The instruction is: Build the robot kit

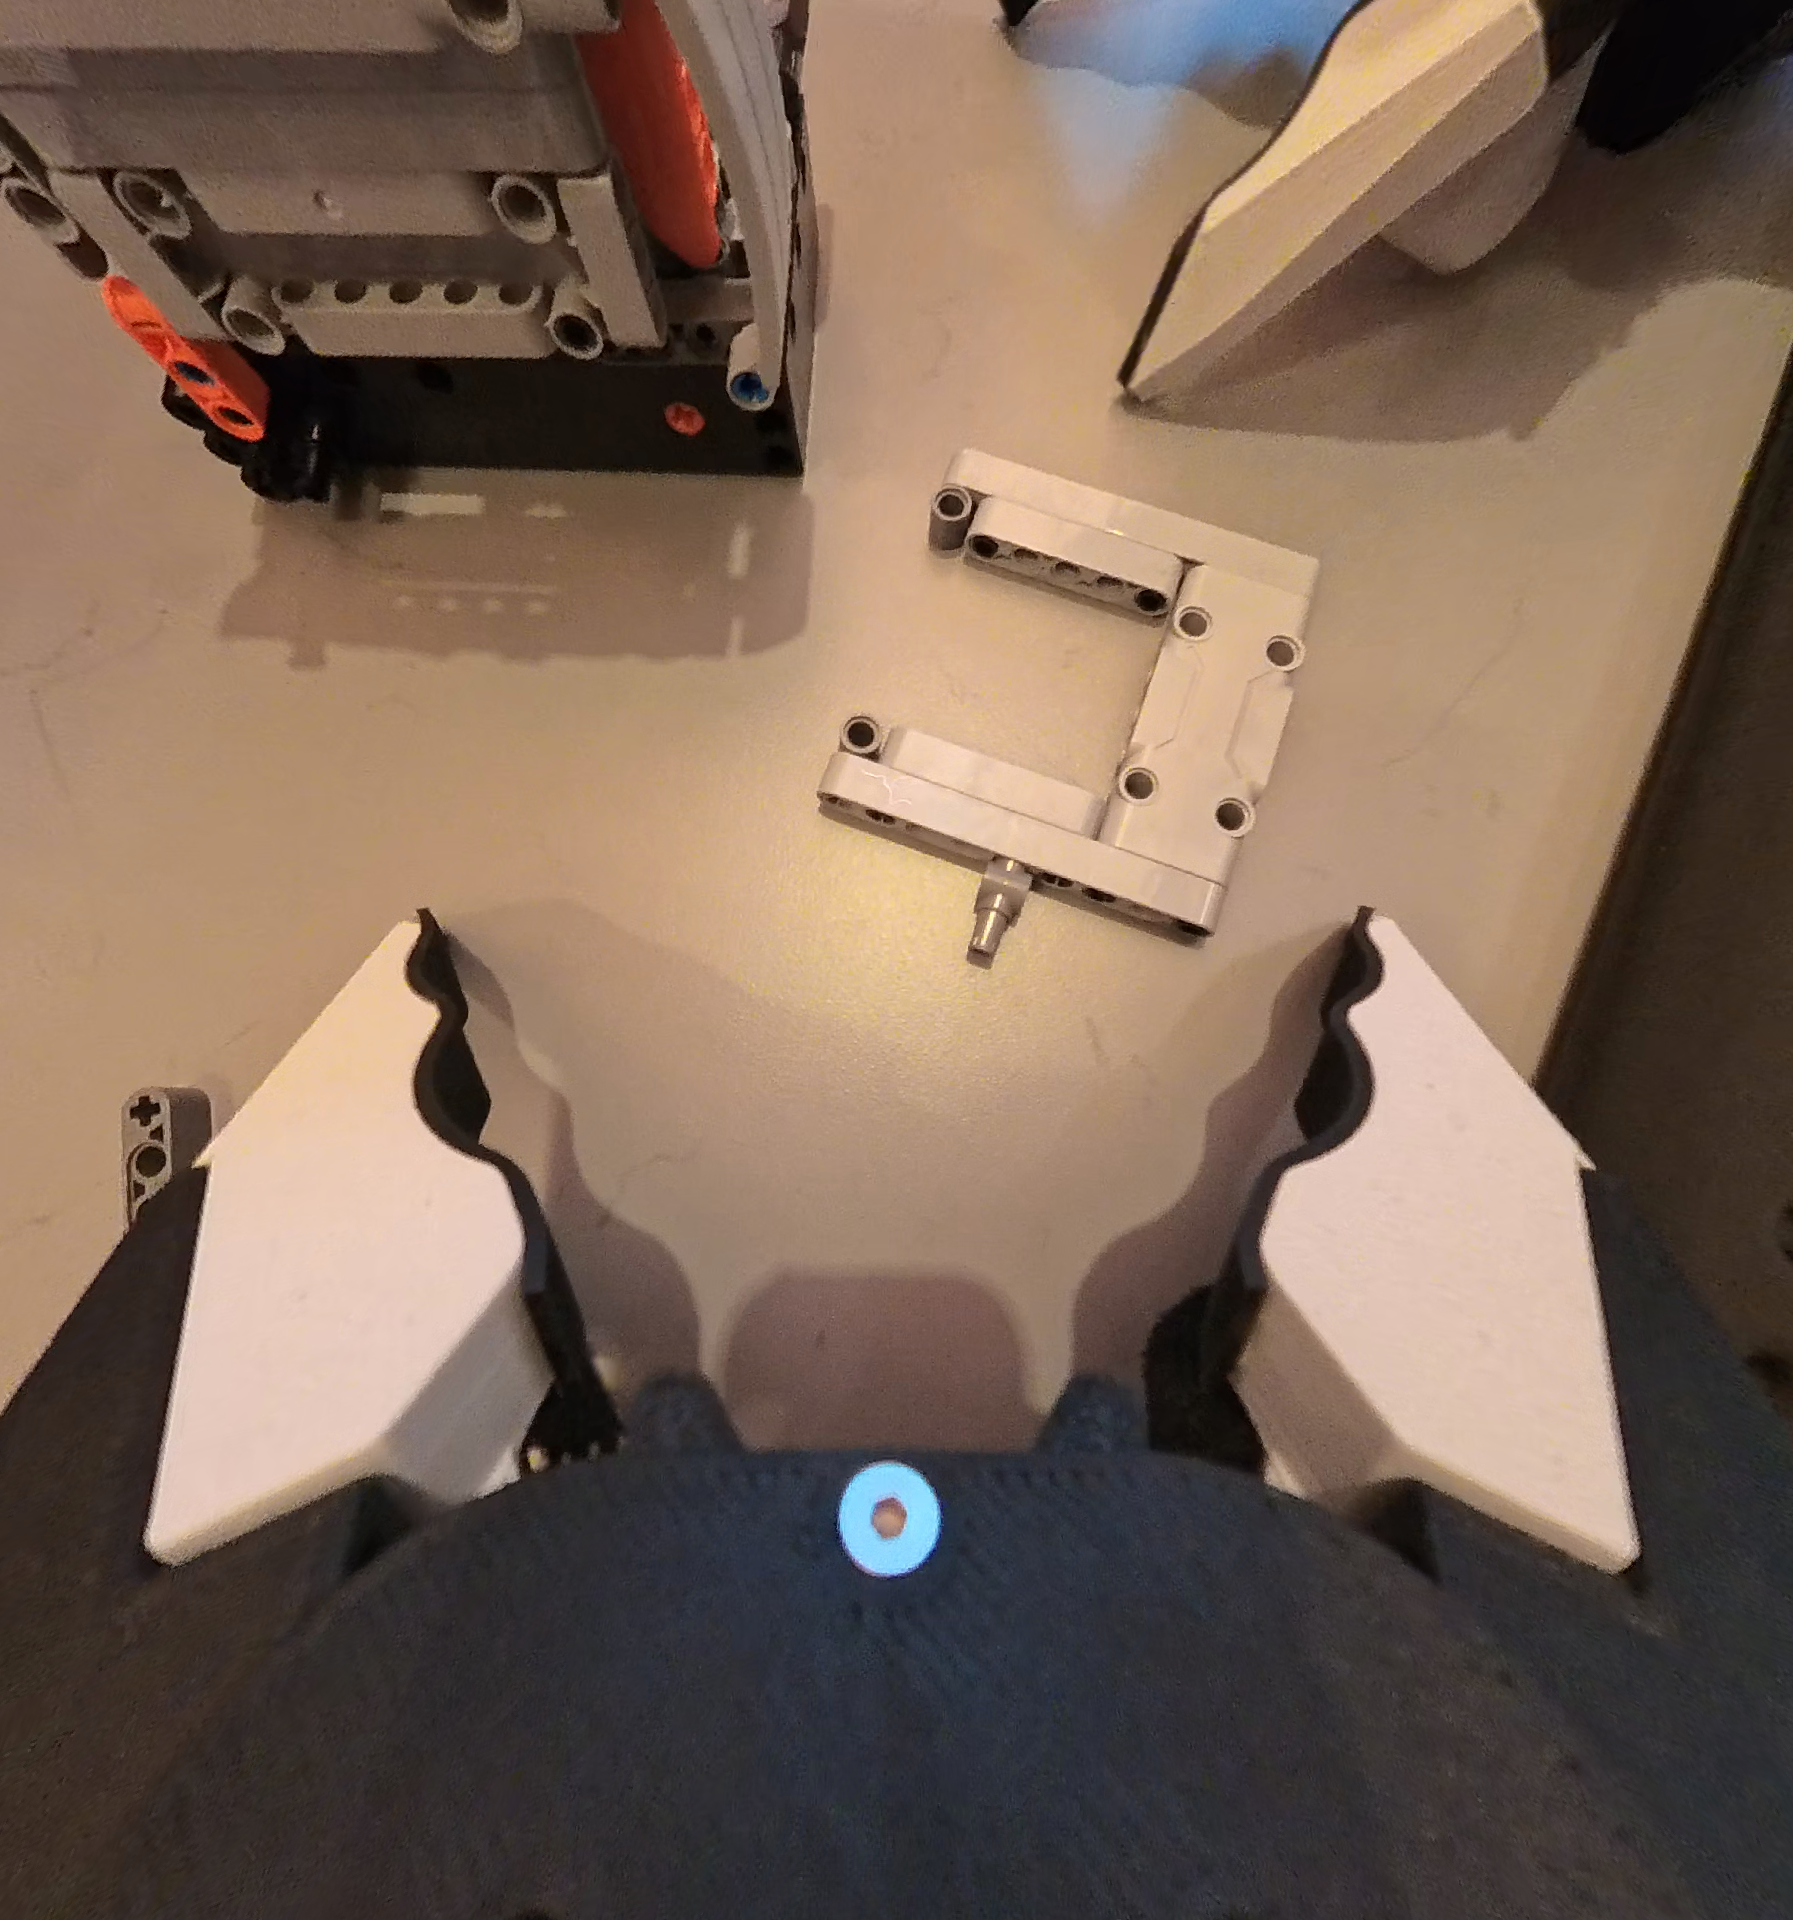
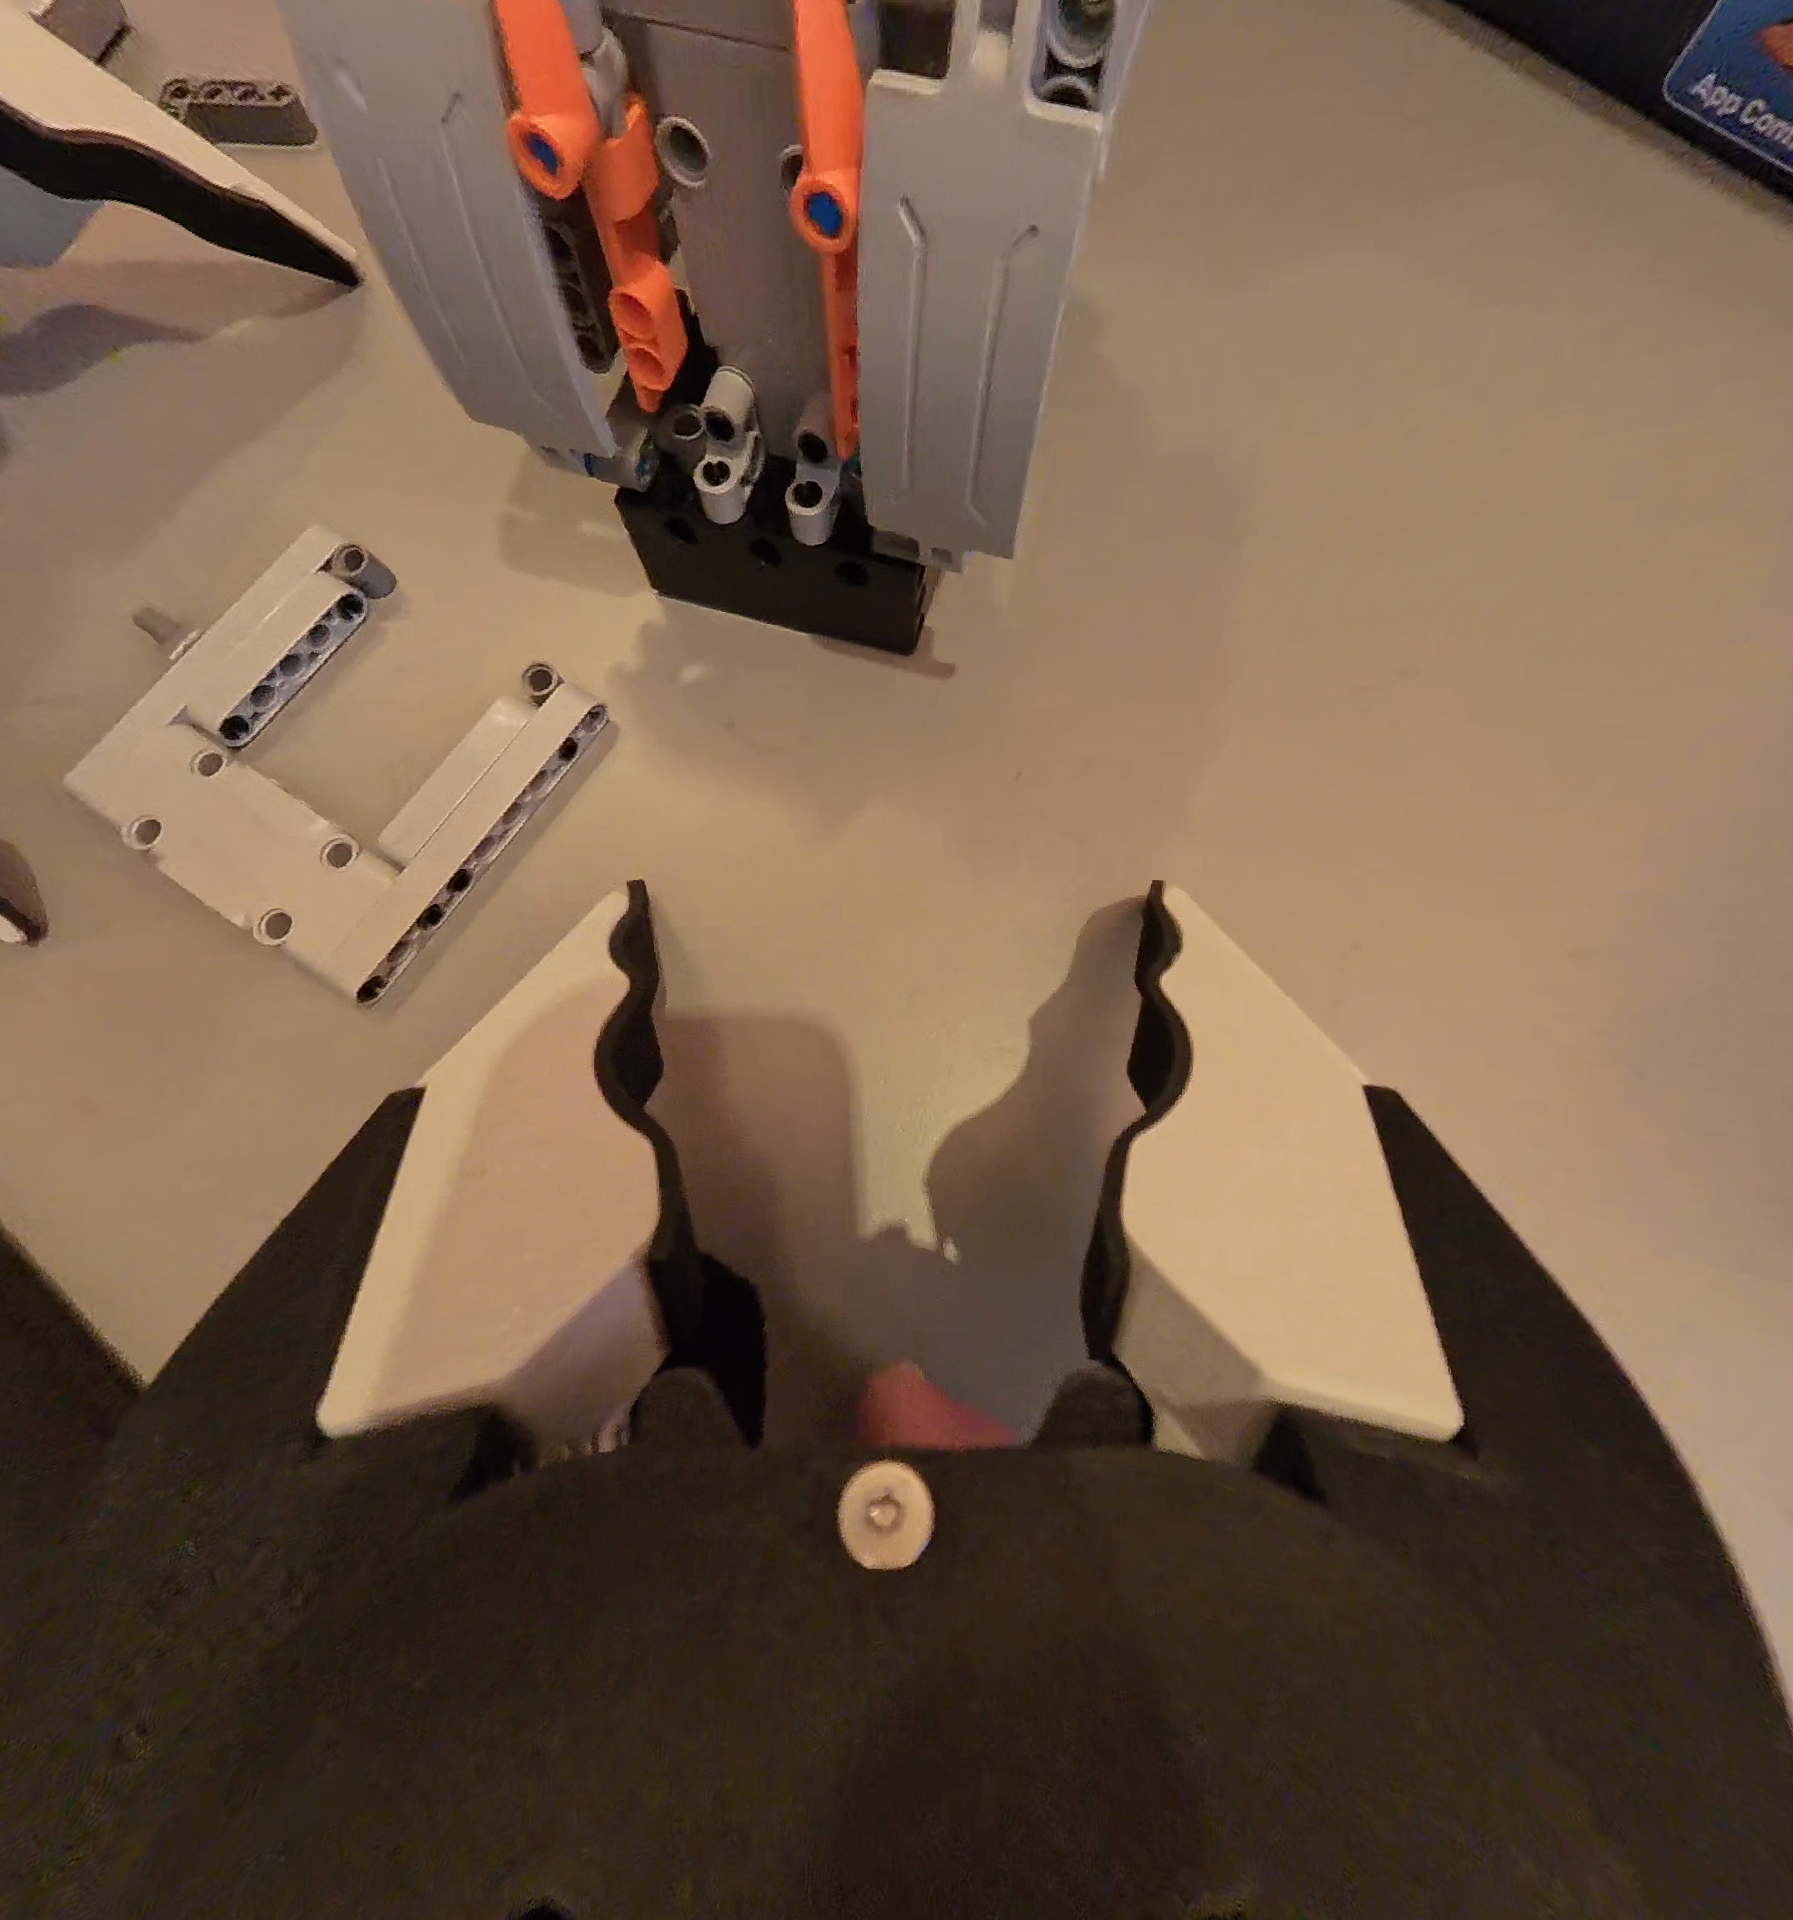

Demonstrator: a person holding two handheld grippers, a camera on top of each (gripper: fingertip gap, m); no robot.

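In my left wrist view, a small dark beam [image 1: 156, 1148] peeks out at the lower left edge beside my left tool [image 1: 897, 930], whose fingers stand wide apart with nothing between them, only bare counter [image 1: 196, 790]. At upper left stands the model [image 1: 435, 239], grey panels on a black base with orange parts. Right of centre, just ahead of my right finger, the grey frame [image 1: 1079, 696] lies flat, a C-shape of holed beams and a panel, with a short pin [image 1: 998, 912] sticking out of its near edge toward me. At upper right my other tool shows, its tip low over the counter and apart from the frame. In my right wrist view, the left tool's fingers enter at the left edge, one above and one below the frame [image 2: 331, 769], which lies at middle left. The model [image 2: 767, 291] stands upright at top centre. My right tool [image 2: 897, 904] sits at lower centre, fingers apart and empty, near the frame but not touching it. A dark box [image 2: 1765, 114] with a blue label fills the upper right corner.
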